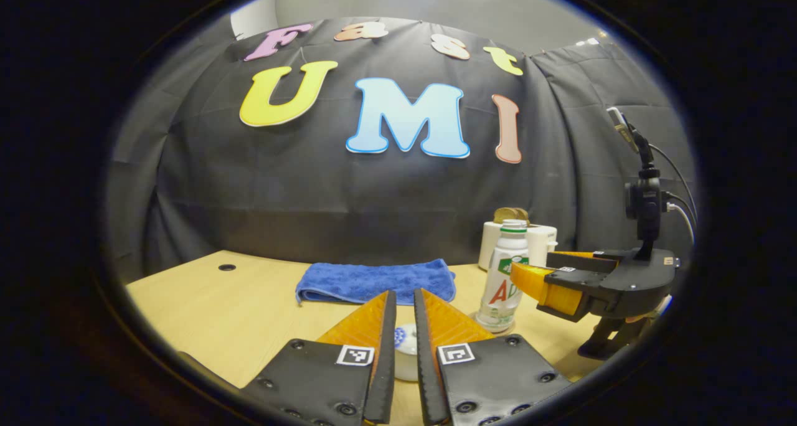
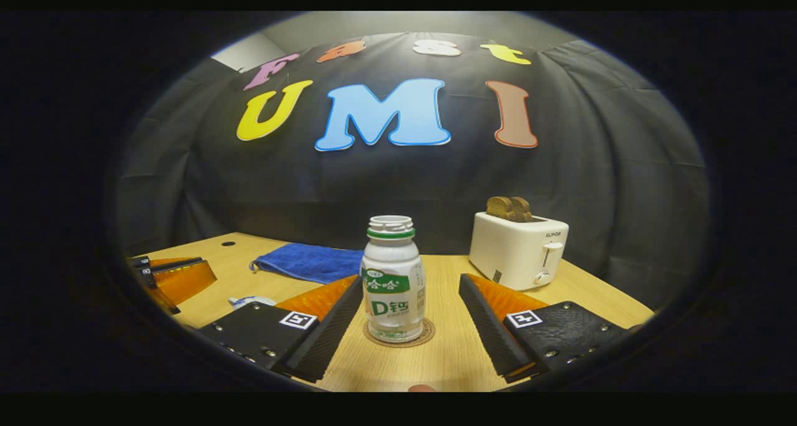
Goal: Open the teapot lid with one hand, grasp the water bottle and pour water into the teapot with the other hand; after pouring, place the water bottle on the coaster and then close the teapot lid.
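1. While the water bottle (image 2: 393, 279) stands upright on the coaster (image 2: 399, 338), frame centre, right gripper (image 2: 411, 311) jaws are spread either side, apart from it.
2. Left gripper (image 1: 405, 320) jaws nearly pressed together over the teapot lid (image 1: 406, 346).
3. Stage ambiguous: bottle awaiting grasp, or already returned.

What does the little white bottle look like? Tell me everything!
The bottle is small, white and plastic-looking, with a green and white label, a green neck ring and an open top with no cap. It stands upright on a round brown coaster on the wooden table. The right gripper is open, a finger on each side, neither touching it. A white toaster stands behind it.
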`<action>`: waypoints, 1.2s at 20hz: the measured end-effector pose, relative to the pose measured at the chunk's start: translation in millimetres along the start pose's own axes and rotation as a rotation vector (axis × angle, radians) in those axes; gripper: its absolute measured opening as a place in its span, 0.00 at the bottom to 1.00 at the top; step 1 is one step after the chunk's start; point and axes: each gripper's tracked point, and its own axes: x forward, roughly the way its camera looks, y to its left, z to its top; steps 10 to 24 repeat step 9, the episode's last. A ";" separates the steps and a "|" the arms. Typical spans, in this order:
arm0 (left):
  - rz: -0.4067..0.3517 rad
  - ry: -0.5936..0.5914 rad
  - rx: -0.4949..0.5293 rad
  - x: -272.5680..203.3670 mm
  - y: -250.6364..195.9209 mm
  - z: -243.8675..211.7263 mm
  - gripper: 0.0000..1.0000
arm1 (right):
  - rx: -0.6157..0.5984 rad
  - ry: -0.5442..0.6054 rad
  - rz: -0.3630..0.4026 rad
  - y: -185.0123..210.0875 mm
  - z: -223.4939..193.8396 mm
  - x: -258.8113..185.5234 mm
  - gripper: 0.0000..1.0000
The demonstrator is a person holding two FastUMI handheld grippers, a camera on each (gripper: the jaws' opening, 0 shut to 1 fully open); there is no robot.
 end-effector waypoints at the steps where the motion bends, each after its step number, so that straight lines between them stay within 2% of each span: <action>1: 0.001 0.003 0.004 -6.0 -3.2 -1.4 0.31 | 0.006 -0.002 0.003 -0.7 0.2 -7.3 0.95; 5: -0.008 0.024 0.013 -25.5 -20.8 -13.9 0.31 | 0.037 -0.012 0.024 3.7 -5.8 -35.9 0.95; 6: -0.012 0.030 0.008 -30.4 -25.5 -17.4 0.23 | 0.044 -0.009 0.025 4.6 -10.4 -42.3 0.95; 9: -0.011 0.046 0.002 -42.8 -35.2 -28.1 0.23 | 0.065 -0.004 0.033 10.0 -20.7 -60.4 0.95; 24: -0.011 0.046 0.002 -42.8 -35.2 -28.1 0.23 | 0.065 -0.004 0.033 10.0 -20.7 -60.4 0.95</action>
